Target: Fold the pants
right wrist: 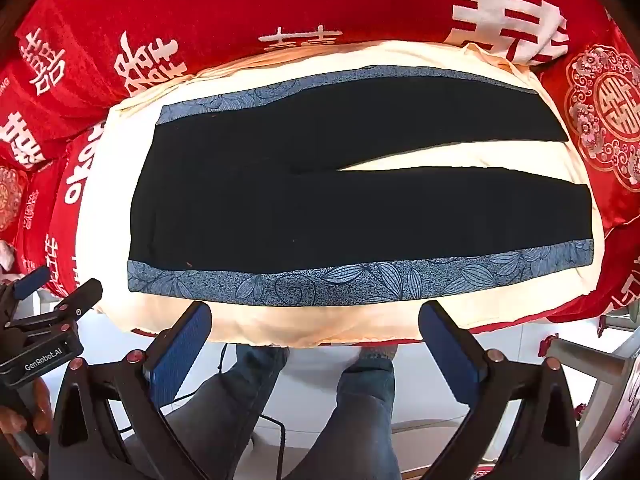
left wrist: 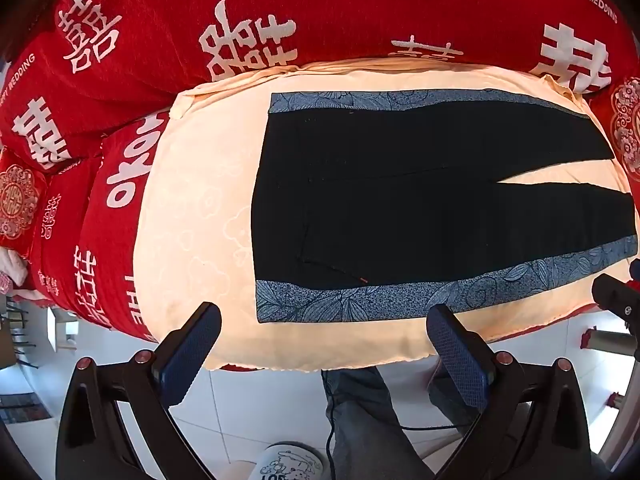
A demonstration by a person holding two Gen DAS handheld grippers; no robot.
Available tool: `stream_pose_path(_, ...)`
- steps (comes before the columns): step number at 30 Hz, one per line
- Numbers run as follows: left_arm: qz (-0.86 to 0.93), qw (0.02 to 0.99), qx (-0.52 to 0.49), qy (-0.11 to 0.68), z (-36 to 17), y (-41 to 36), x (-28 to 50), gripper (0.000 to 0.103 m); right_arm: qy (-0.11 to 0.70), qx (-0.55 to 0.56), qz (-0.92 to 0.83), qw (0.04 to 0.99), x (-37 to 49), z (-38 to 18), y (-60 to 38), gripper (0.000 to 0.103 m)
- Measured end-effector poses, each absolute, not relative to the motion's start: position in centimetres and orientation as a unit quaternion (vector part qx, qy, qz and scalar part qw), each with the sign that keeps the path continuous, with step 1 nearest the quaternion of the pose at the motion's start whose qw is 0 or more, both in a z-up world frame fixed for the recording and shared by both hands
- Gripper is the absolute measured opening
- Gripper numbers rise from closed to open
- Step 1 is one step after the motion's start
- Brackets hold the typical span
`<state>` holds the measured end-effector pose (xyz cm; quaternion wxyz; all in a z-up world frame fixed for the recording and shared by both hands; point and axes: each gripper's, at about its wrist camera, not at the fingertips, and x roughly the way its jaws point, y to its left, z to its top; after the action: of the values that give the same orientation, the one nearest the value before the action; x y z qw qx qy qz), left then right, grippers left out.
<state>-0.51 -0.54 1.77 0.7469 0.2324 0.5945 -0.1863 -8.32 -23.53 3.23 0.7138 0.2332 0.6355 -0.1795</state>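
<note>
Black pants [left wrist: 400, 200] with blue leaf-patterned side stripes lie flat and spread out on a cream cloth [left wrist: 192, 208], waist to the left, legs to the right with a narrow gap between them. They show whole in the right wrist view [right wrist: 320, 208]. My left gripper [left wrist: 324, 320] is open and empty, held above the near edge of the cloth by the waist end. My right gripper [right wrist: 316, 316] is open and empty, above the near edge at the middle of the pants. The left gripper also shows in the right wrist view [right wrist: 56, 288].
The cream cloth [right wrist: 420, 320] covers a bed with a red quilt [left wrist: 360, 20] printed with white characters. Red cushions [right wrist: 608, 120] lie at the right. White tiled floor [left wrist: 260, 400], the person's legs in jeans [right wrist: 360, 400] and a cable lie below.
</note>
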Motion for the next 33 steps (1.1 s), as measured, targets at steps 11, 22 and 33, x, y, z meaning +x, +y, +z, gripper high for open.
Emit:
stream_pose_path(11, -0.182, 0.748, 0.231, 0.596, 1.86, -0.53, -0.22, 0.103, 0.636, 0.233, -0.178, 0.714, -7.8, 3.34, -23.61, 0.103)
stream_pose_path(22, -0.18, 0.747, 0.234, 0.596, 1.79, -0.71, -0.14, 0.103, 0.639, 0.238, -0.176, 0.71, -7.6, 3.19, -23.63, 0.103)
stream_pose_path(33, -0.18, 0.746, 0.235, 0.596, 1.62, -1.06, -0.28, 0.103, 0.634, 0.234, -0.18, 0.715, -7.65, 3.03, -23.57, 0.103)
